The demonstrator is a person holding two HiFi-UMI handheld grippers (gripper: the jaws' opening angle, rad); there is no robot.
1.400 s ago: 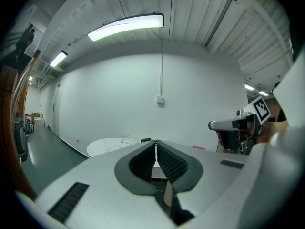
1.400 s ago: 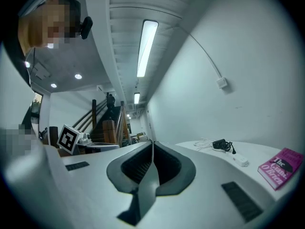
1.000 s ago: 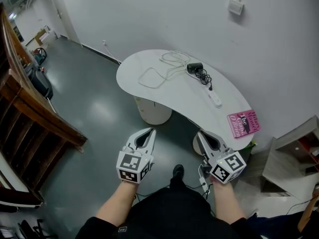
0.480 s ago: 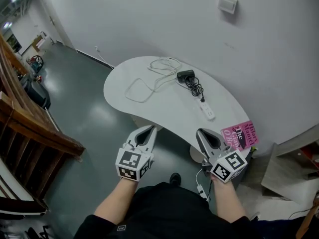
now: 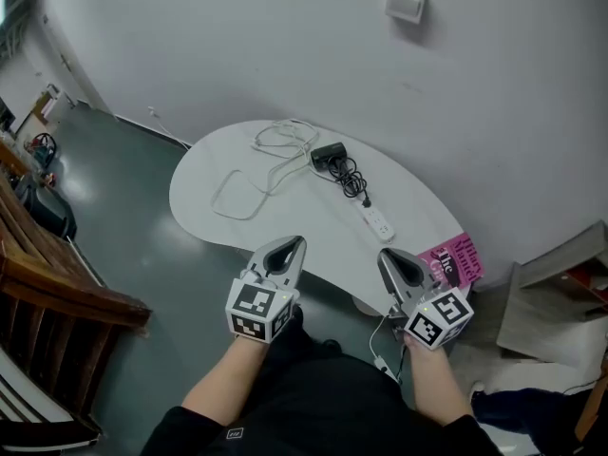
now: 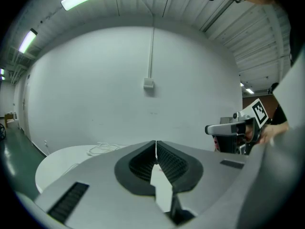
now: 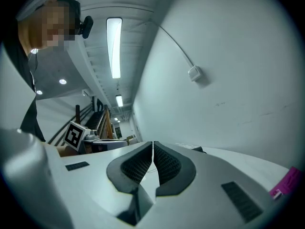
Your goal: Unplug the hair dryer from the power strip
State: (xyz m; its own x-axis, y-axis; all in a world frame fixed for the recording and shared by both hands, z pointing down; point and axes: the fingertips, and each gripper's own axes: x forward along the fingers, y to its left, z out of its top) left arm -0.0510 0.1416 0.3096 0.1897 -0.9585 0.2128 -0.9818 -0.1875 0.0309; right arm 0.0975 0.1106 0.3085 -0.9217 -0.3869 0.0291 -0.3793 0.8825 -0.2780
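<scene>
My left gripper (image 5: 294,243) and right gripper (image 5: 388,255) both have their jaws closed tight, pad against pad, with nothing between them. They were just as shut a second ago.

What has changed is how near I am to the desk (image 5: 304,218). A second ago both grippers hung over the grey floor (image 5: 123,188), with the desk well ahead of them. Now their tips sit at the desk's near edge in the head view, and the wooden railing (image 5: 57,283) has slid further off to the left.

The hair dryer (image 5: 329,153) is a small black shape lying on the far side of the desk, close to the wall (image 5: 266,46), and it has not been touched. Its black cord (image 5: 353,179) lies in a loose tangle and runs to the far end of the white power strip (image 5: 378,222). The strip lies flat nearer to me, ahead of my right gripper and apart from it. The plug is too small to make out.

A thin white cable (image 5: 249,184) loops across the left half of the desk. A pink book (image 5: 456,260) lies at the desk's right end, now just beside my right gripper, where before it lay well ahead of it.

A small box (image 5: 406,4) is fixed high on the wall.
</scene>
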